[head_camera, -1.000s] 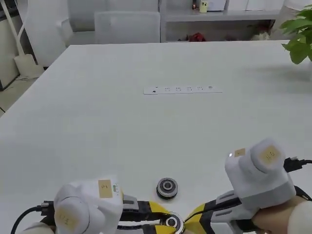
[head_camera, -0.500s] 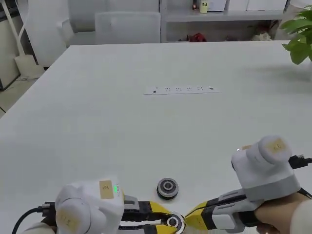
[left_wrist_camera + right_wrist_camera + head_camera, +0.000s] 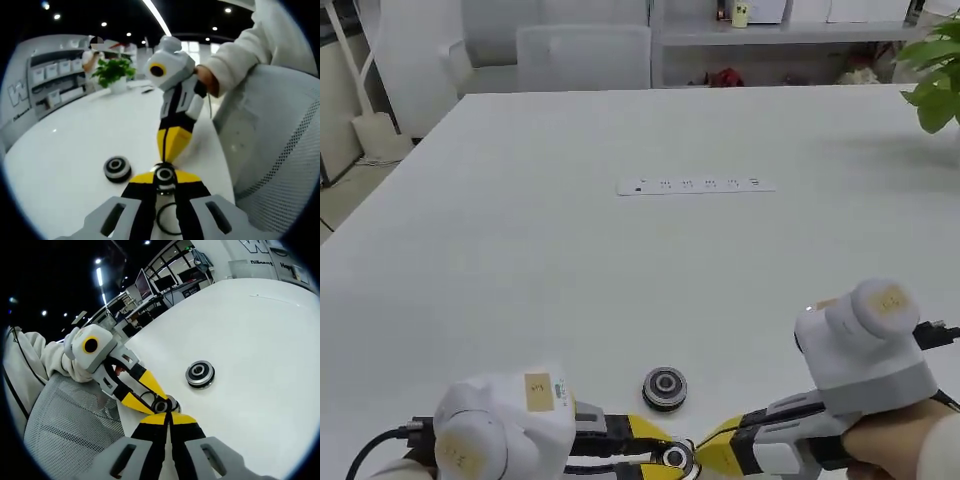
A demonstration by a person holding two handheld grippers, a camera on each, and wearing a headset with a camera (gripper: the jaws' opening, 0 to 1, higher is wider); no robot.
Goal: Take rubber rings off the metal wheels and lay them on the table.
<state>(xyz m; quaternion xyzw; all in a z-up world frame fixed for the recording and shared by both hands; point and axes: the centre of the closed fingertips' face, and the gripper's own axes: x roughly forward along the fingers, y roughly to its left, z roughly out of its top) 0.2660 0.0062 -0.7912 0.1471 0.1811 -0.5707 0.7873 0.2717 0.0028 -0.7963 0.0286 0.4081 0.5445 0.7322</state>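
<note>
a small metal wheel [image 3: 165, 174] with a dark rim sits clamped between the yellow fingertips of the left gripper [image 3: 164, 184], its jaws narrow and closed on the wheel's two sides. in the head view the same wheel [image 3: 673, 458] shows right at the meeting point of both grippers' tips, at the near edge of the table [image 3: 520, 230].

just behind the left fingertips, between that gripper's black shanks, a thin black rubber ring [image 3: 161, 225] shows as a loose loop – whether it hangs from the wheel or lies on the table i cannot tell.

the right gripper [image 3: 169, 159] comes in tip-to-tip against the left one, its yellow fingers drawn tight together, touching the held wheel's rim on the side away from the left fingers. from its own view the right gripper [image 3: 169, 416] has its jaws all but closed, only a hairline gap between them; if anything is pinched there, it is too small to see. the left gripper [image 3: 156, 407] faces it, wheel [image 3: 162, 404] at the tips.

a second wheel [image 3: 665, 388] – rubber still dark around it – lies flat on the table just beyond both sets of fingertips, apart from them [image 3: 200, 374] [image 3: 117, 168].

well beyond the fingertips, a white power strip [image 3: 695, 186] lies across the table's middle, and a green plant [image 3: 935, 85] stands at the far right edge. a mesh chair [image 3: 280, 165] is behind the right gripper, beside the person's sleeve [image 3: 240, 55].
</note>
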